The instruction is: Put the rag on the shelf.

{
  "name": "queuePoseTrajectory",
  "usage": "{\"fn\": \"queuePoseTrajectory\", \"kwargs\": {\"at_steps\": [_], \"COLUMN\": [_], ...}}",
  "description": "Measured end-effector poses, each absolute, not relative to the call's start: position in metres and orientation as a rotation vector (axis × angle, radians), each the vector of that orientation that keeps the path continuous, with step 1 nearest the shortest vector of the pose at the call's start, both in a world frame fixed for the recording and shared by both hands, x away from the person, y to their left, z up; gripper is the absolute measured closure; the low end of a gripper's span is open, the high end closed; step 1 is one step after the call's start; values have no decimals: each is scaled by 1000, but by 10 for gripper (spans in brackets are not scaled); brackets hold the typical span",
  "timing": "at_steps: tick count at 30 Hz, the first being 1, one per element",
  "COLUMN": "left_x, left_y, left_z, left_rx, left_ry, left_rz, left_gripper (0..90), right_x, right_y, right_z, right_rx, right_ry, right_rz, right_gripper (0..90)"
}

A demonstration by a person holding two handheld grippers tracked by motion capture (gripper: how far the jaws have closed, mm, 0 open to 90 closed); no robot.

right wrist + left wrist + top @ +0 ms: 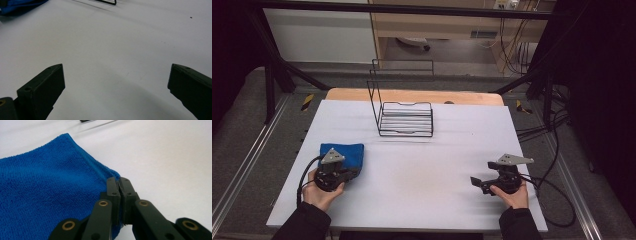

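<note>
White table [412, 175], wire rack [406, 118] at far centre.
Left gripper [120, 182] was clamped on the corner of the blue cloth [50, 185] at the table's near left; right gripper [116, 80] rested with jaws apart.

A black wire rack [404, 117] stands on the white table [422, 170].

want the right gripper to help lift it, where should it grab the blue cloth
Probably the free corner nearest the right gripper, coming in low from the cloth's right side. The blue cloth lies flat, so only edges offer a pinch. The left gripper is shut on a corner of it; the right one's jaws stand open.
</note>
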State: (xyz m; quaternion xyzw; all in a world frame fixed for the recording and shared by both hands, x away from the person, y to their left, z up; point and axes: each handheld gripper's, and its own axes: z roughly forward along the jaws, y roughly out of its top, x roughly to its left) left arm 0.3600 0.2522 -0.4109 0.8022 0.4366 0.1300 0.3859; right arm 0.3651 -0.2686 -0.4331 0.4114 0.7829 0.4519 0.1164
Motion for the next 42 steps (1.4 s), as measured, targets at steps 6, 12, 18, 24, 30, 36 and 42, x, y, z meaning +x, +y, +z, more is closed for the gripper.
{"fn": "queuePoseTrajectory", "kwargs": {"at_steps": [6,12,18,24,30,36,42], "left_x": [356,353,353,353,352,349,346], "left_y": [234,208,190,169,144,120,106], "left_z": [-406,-404,-405,-408,-408,-410,-413], "left_rx": [2030,2042,2051,2071,2090,2112,2114], "left_ry": [1058,1009,983,957,914,870,845], "left_rz": [275,247,234,218,206,186,158], "left_gripper": [874,873,873,872,872,872,871], "right_x": [365,365,365,365,365,364,365], "right_y": [-269,-269,-269,-269,-269,-269,-269], "right_z": [-433,-433,-433,-433,-433,-433,-433], "right_rx": [1205,1206,1207,1205,1206,1206,1205], "right_ry": [2293,2293,2291,2292,2293,2292,2296], "right_rz": [1323,1320,1320,1320,1321,1323,1320], "right_gripper": [16,16,16,16,16,16,16]}}
